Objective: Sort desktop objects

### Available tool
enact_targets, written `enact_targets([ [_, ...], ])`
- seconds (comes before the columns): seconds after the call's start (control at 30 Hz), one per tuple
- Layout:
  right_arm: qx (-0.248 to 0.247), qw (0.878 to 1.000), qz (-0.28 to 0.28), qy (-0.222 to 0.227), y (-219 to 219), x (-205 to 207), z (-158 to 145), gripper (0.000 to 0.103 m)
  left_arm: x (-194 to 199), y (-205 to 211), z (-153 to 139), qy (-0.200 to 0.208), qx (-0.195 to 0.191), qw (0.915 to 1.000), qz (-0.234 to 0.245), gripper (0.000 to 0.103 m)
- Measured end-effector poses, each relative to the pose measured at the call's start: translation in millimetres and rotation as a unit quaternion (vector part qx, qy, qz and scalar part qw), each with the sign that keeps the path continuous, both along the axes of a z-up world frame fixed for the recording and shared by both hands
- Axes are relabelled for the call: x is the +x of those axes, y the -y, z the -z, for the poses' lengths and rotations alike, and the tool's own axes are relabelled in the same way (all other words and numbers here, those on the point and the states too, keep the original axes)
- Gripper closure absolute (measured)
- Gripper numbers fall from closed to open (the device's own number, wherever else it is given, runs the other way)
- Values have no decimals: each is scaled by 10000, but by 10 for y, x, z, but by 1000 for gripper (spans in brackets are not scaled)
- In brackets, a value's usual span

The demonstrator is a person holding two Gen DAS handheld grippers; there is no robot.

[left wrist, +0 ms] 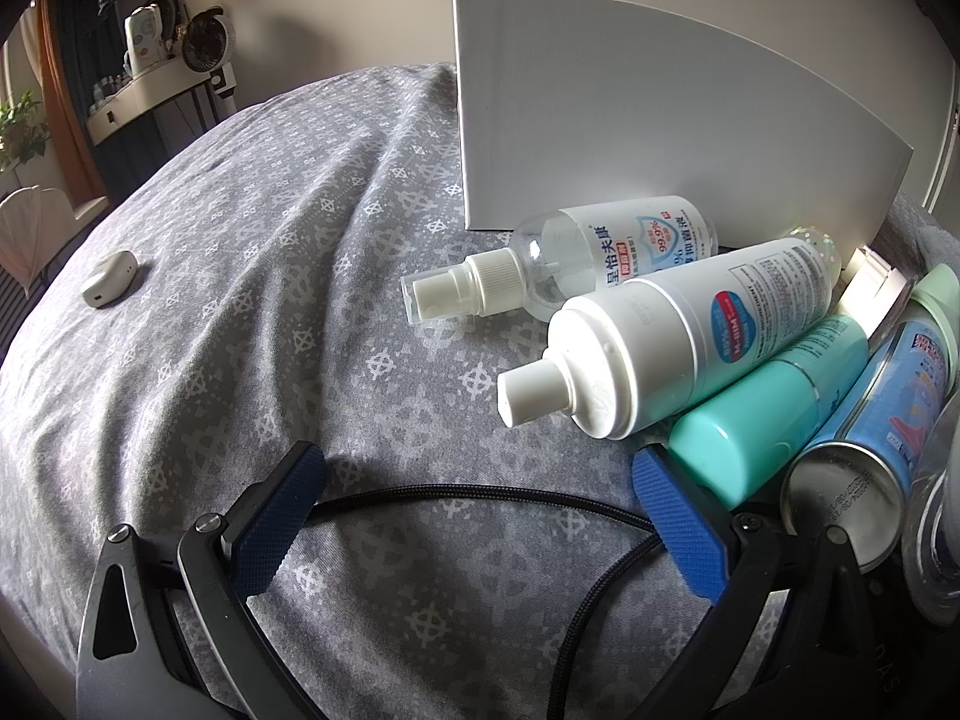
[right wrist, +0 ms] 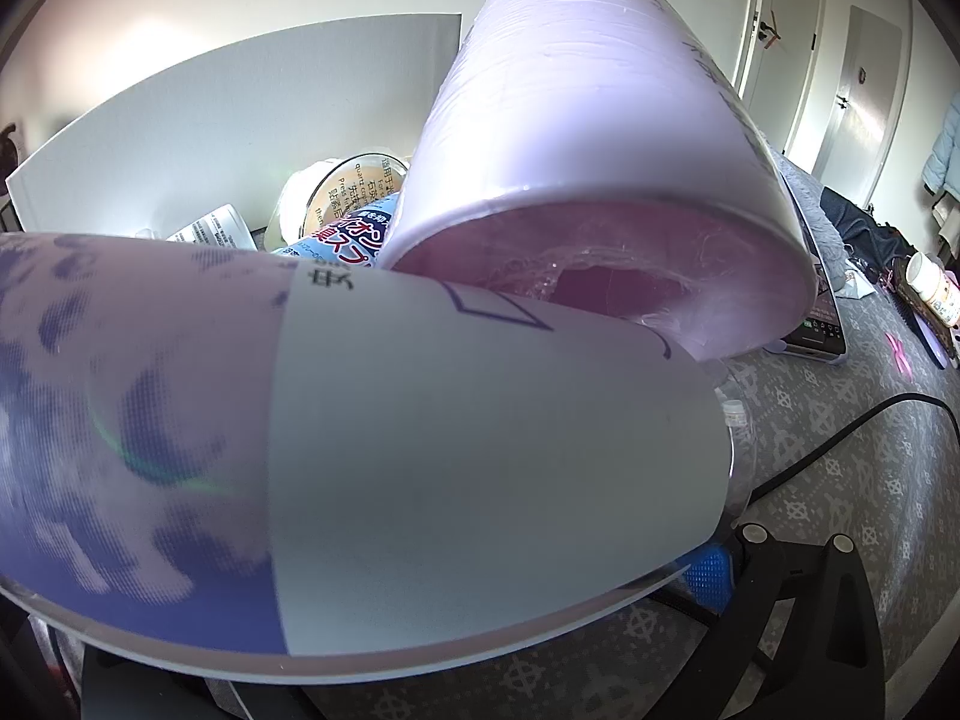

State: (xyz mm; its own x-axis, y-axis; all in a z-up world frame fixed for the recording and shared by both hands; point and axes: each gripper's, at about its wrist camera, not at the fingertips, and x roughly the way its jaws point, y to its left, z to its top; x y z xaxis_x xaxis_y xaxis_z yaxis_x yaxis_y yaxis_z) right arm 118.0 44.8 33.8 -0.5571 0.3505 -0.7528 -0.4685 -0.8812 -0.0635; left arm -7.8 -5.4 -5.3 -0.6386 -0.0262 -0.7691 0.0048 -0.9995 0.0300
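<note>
In the left wrist view my left gripper is open and empty, low over the grey patterned cloth. Just right of it lie a clear spray bottle, a white pump bottle, a mint green bottle and a blue spray can, in a row before a white box. In the right wrist view a large clear bottle with a purple and white label fills the frame and hides most of my right gripper; only one blue pad shows beside it. A lilac roll lies behind it.
A small white earbud-like case lies far left on the cloth. A black cable runs across between my left fingers. In the right wrist view a phone, a black cable and small items lie at the right.
</note>
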Motion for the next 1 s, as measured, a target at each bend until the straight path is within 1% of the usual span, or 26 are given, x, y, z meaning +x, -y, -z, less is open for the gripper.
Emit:
enact_targets([
  [0.33,103,9999,25,64,50,-171,-9,0,1,1,0,1,6,10000,1,0],
  [0.77,200,9997,67,153,57,-297,-73,0,5,-6,-1,1,-3,10000,-2,0],
  [1.0,267,9992,272,153,94,-364,-102,0,19,-10,-5,-2,0,10000,-3,0],
])
